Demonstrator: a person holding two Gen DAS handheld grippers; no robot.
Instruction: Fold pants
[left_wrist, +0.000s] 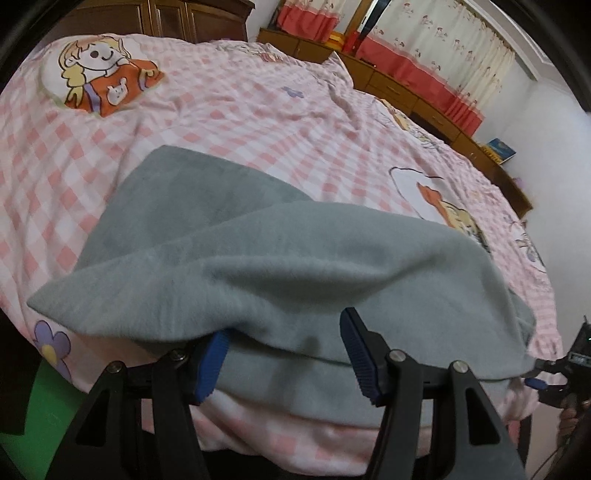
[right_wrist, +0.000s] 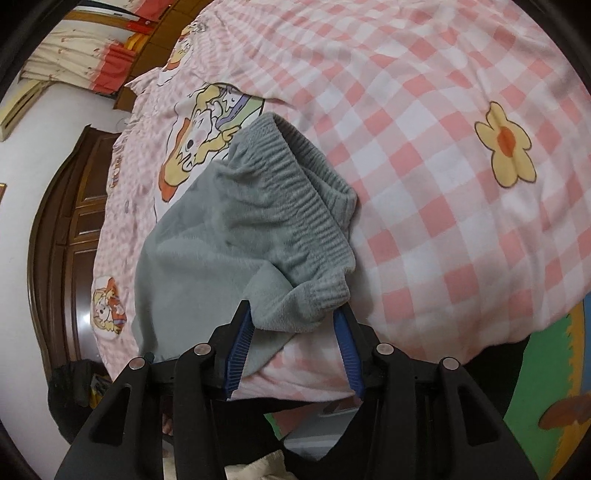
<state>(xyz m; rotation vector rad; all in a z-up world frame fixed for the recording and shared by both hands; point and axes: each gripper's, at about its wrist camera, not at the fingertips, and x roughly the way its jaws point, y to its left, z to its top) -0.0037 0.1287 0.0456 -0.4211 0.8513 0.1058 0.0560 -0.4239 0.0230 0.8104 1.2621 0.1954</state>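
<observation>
Soft grey fleece pants, matt and fuzzy, with a ribbed elastic waistband. Thin pink-and-white checked cotton-looking bedsheet, slightly wrinkled. Matt black plastic gripper arms with ridged blue rubbery pads and shiny metal pivot pins. Glossy dark wooden wardrobe.

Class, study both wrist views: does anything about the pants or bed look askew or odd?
Only the grey pants: the ribbed waistband sits bunched and twisted, not flat, on the checked bedcover. No damage shows.
</observation>
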